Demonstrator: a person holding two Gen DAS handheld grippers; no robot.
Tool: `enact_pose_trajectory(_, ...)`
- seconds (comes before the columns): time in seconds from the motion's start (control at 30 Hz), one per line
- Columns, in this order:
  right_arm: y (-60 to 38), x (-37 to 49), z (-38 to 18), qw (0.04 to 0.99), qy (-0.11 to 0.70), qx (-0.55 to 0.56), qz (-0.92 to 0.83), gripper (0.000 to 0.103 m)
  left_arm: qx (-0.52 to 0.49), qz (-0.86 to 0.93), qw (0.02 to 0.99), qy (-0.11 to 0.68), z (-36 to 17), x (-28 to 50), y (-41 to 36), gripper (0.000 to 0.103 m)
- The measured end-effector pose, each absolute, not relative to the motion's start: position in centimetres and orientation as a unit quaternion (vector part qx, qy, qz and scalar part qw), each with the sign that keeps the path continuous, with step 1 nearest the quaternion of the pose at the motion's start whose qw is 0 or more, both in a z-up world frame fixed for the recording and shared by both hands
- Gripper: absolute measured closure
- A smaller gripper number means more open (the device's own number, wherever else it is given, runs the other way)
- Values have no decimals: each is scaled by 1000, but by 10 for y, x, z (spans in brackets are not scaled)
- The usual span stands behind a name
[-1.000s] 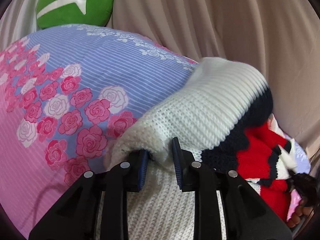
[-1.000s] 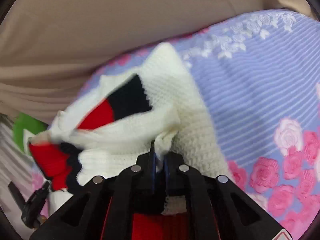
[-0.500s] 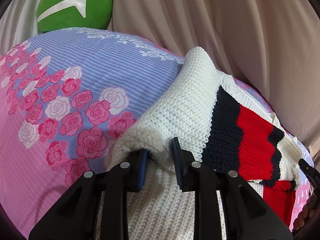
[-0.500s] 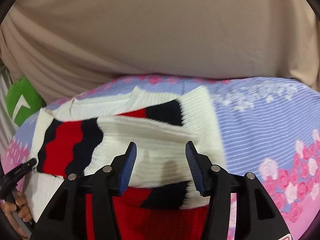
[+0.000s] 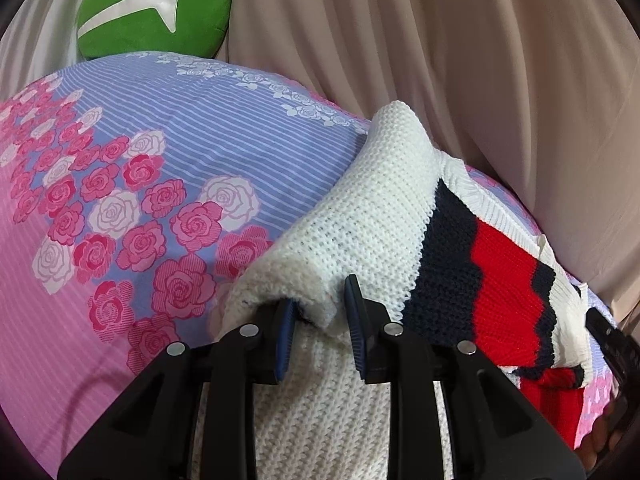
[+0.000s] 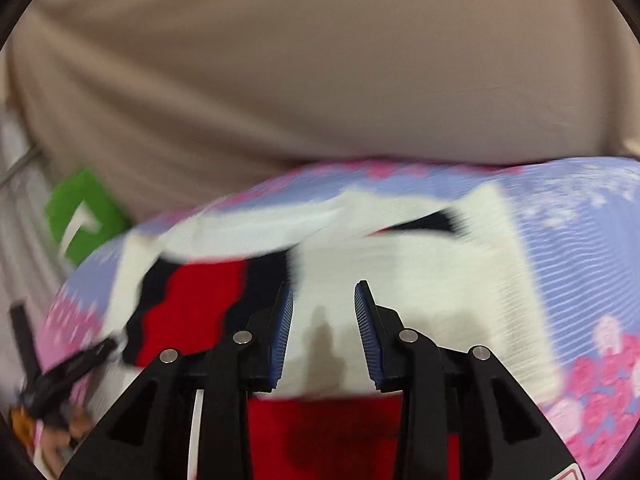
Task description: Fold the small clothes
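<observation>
A knitted sweater, white with navy and red wavy bands, lies folded over on a floral bedspread. My left gripper is shut on a thick white fold at the sweater's near edge. In the blurred right wrist view the same sweater spreads out below and ahead. My right gripper hovers over its white part. Its jaws are closing with nothing between the blue pads. The left gripper shows as a dark blur at the lower left, with fingers of a hand beneath it.
The bedspread is lilac-striped with pink and white roses. A beige curtain hangs close behind the bed. A green cushion with a white mark sits at the far left corner, and shows again as the cushion.
My right gripper let go of the white sweater part, which now lies flat over the striped body, then pulled back and up. My left gripper kept its hold and place.
</observation>
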State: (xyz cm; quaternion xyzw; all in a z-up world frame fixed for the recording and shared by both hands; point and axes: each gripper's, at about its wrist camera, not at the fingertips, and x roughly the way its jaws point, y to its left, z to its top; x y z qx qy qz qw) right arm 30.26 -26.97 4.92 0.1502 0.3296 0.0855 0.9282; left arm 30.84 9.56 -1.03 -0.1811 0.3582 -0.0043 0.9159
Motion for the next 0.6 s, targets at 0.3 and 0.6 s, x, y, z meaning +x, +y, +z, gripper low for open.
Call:
enact_pose_trajectory(0.3, -204, 268, 33, 897, 428, 22, 109, 72, -195, -20, 914, 356, -11, 306, 100, 77)
enact_pose_trajectory(0.6, -173, 321, 31, 900, 412, 47, 133, 69, -192, -22, 915, 353, -10, 306, 97, 72)
